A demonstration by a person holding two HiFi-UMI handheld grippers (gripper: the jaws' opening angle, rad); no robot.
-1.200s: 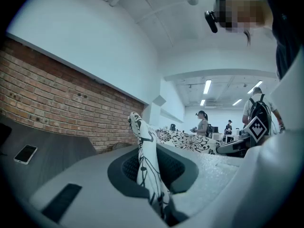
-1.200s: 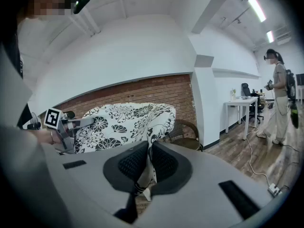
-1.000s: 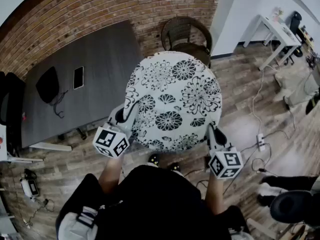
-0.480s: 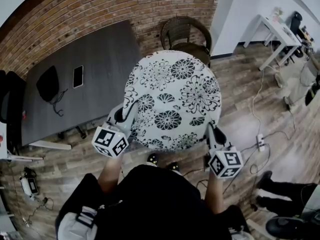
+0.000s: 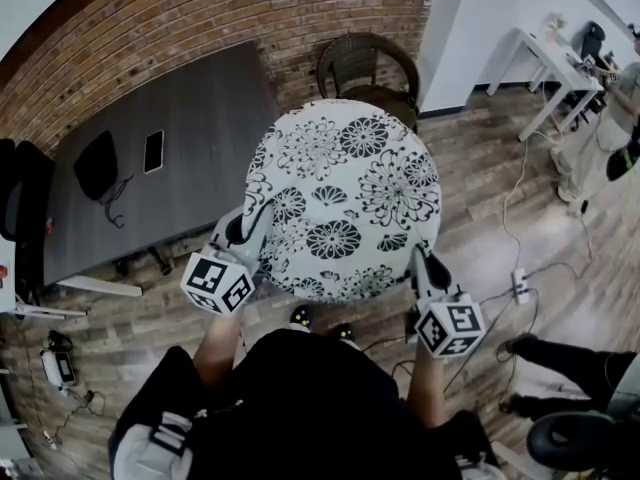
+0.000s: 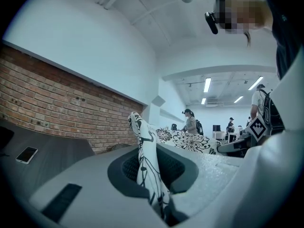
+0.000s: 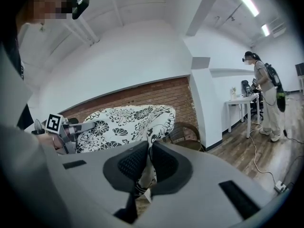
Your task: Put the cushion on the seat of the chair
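Cushion held flat in the air, just before the chair (seat mostly hidden). Left gripper pinches its left edge, right gripper its right edge — table close on the left & wood floor on the right.

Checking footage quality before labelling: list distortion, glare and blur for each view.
Head view: fisheye bows the brick wall; cushion evenly lit and sharp. Left gripper view: black vignette in the corners; ceiling lights blow out. Right gripper view: same dark vignette; strip light blown out at top right.
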